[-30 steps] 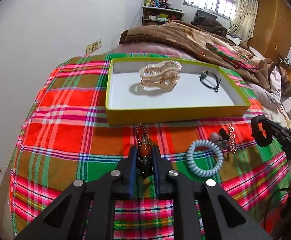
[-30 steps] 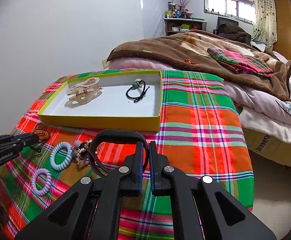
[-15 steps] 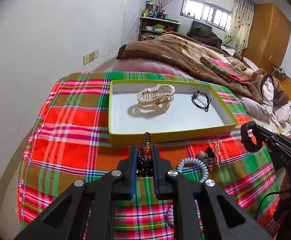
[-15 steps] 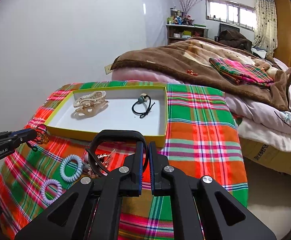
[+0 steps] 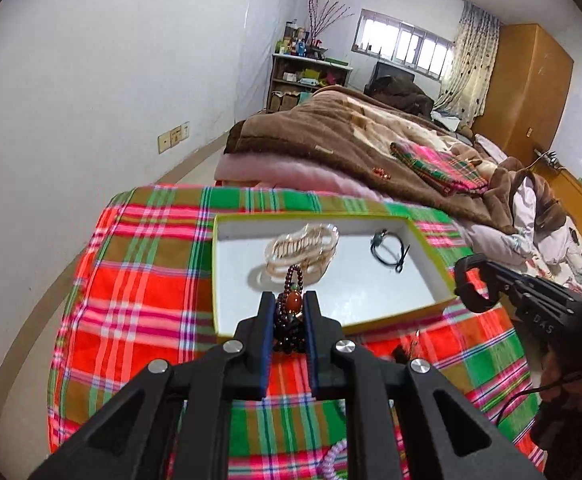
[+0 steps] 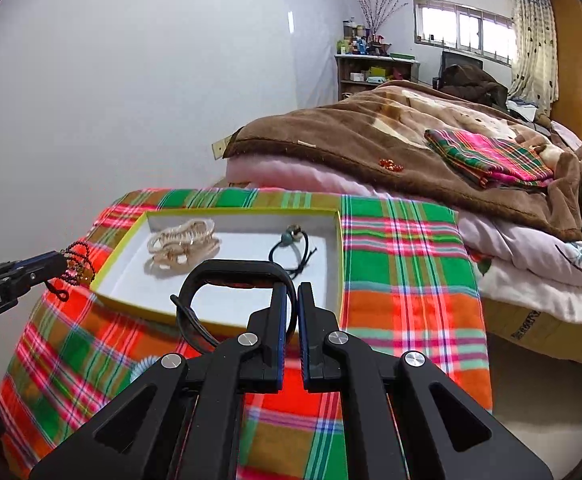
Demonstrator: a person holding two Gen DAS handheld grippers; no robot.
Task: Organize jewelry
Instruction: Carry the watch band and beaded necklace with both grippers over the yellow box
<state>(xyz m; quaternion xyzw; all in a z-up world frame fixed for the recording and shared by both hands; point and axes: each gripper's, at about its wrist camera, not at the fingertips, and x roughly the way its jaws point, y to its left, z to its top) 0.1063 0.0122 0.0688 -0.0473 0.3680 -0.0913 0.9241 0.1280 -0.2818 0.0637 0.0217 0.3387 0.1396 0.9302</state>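
My left gripper [image 5: 287, 300] is shut on a dark beaded bracelet [image 5: 289, 312] with an orange bead, held above the near edge of the yellow-rimmed white tray [image 5: 227, 280]. The bracelet also shows in the right wrist view [image 6: 75, 264]. My right gripper [image 6: 294, 292] is shut on a black headband [image 6: 227, 274], held above the tray's [image 6: 341, 264] near right corner. In the tray lie a cream hair claw [image 5: 303, 250] and a black hair tie [image 5: 389, 250].
The tray sits on a plaid cloth [image 6: 403, 264]. A pale coil hair tie [image 6: 141, 368] and a lilac one [image 5: 333, 460] lie on the cloth near me. A bed with a brown blanket [image 6: 391, 136] lies behind. A white wall is at left.
Both grippers have risen and moved forward toward the tray, each carrying its item. The bracelet now hangs over the tray's near edge.
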